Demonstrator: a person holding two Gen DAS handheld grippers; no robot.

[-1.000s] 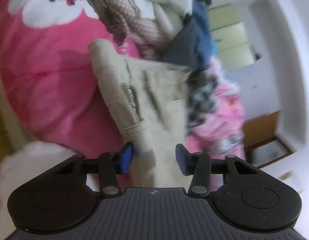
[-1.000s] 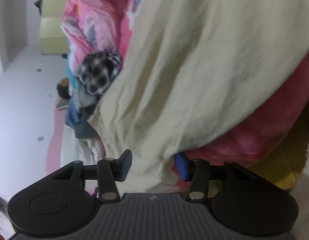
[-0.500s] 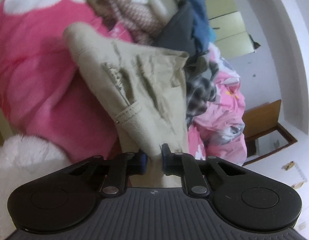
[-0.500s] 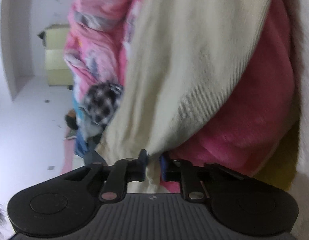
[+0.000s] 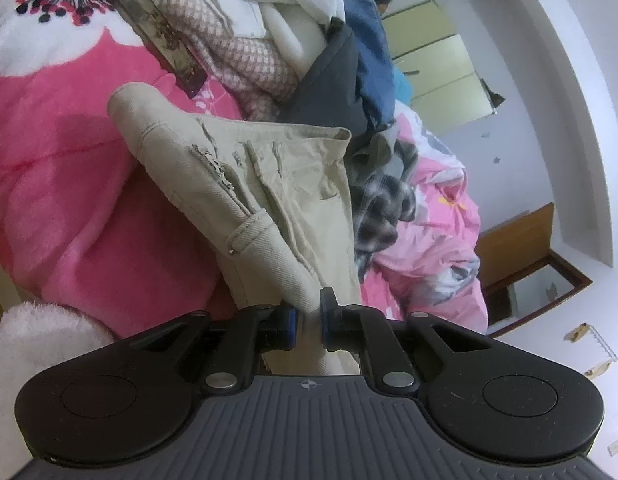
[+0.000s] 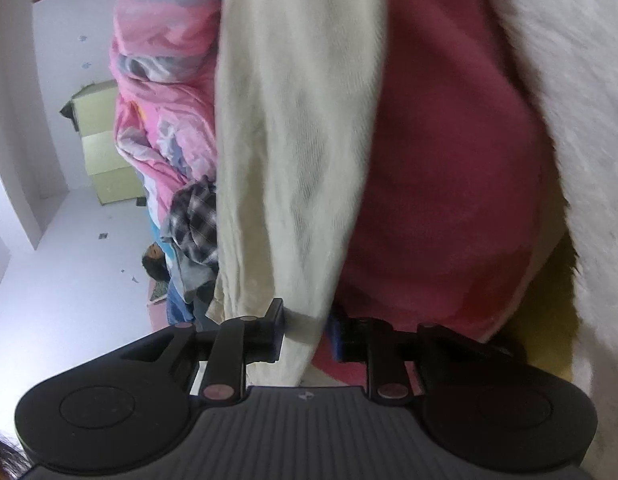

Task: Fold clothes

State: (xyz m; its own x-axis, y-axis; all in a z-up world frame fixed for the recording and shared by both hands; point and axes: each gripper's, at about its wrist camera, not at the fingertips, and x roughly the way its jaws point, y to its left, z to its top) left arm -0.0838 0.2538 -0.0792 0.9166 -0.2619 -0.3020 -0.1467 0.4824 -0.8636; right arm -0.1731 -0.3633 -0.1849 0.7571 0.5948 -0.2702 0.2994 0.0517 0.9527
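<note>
Beige trousers (image 5: 269, 184) lie across a pink fleece blanket (image 5: 61, 184), waistband and zip pocket facing up. My left gripper (image 5: 307, 320) is shut on the trousers' near edge, the cloth pinched between its blue pads. In the right wrist view a leg of the same trousers (image 6: 293, 140) runs from the top of the picture down into my right gripper (image 6: 309, 332). Its jaws are opening, and a bunched fold still fills the gap between the pads. The pink blanket (image 6: 449, 200) lies just right of that fold.
A heap of clothes (image 5: 269, 40) sits beyond the trousers, with a dark flat rectangular object (image 5: 161, 52) beside it. A black-and-white checked garment (image 5: 381, 208) and a crumpled pink quilt (image 5: 429, 248) lie right. White fluffy fabric (image 5: 29, 340) is near left. A yellow-green cabinet (image 6: 105, 148) stands by the wall.
Both grippers closed from wide open onto the beige trousers. The right jaws have since widened a little around a thicker fold, and that view has rolled and sunk.
</note>
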